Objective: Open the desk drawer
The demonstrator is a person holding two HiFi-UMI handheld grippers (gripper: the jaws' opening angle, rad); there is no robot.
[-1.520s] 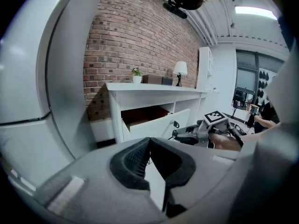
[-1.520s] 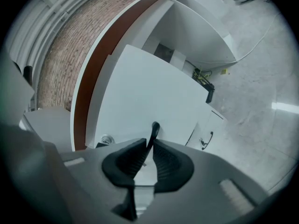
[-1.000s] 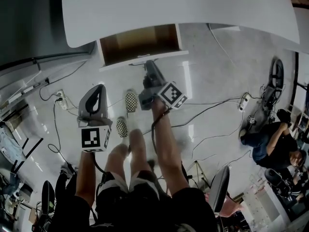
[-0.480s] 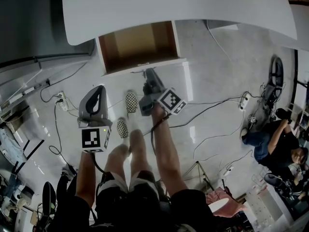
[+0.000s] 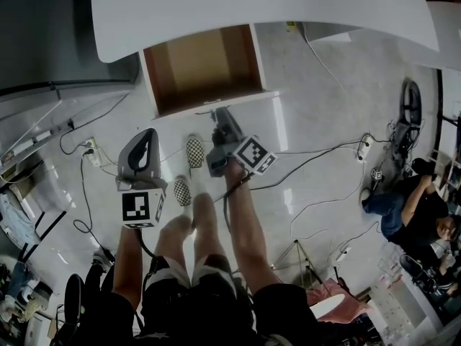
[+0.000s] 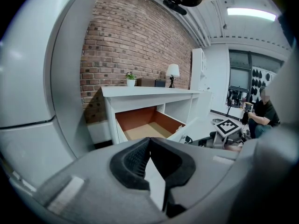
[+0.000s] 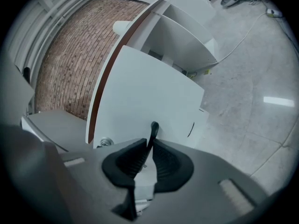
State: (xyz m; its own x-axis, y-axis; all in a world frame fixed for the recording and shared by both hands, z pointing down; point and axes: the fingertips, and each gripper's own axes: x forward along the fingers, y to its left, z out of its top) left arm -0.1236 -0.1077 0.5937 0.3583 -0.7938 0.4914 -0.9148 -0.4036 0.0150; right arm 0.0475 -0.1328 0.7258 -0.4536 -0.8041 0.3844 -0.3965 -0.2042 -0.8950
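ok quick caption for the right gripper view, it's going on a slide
Right gripper shut on the dark handle of the white drawer front, brick wall behind.

Cables [image 5: 317,152] strewn over floor [image 5: 324,85]; seated person [image 5: 414,207] at right; lamp [image 6: 173,71], potted plant [image 6: 130,78] before brick wall [image 6: 126,36].

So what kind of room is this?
Probably an office or workshop room. There's a white desk with a pull-out drawer, power cables trailing over the shiny floor, and a person sitting at another workstation.
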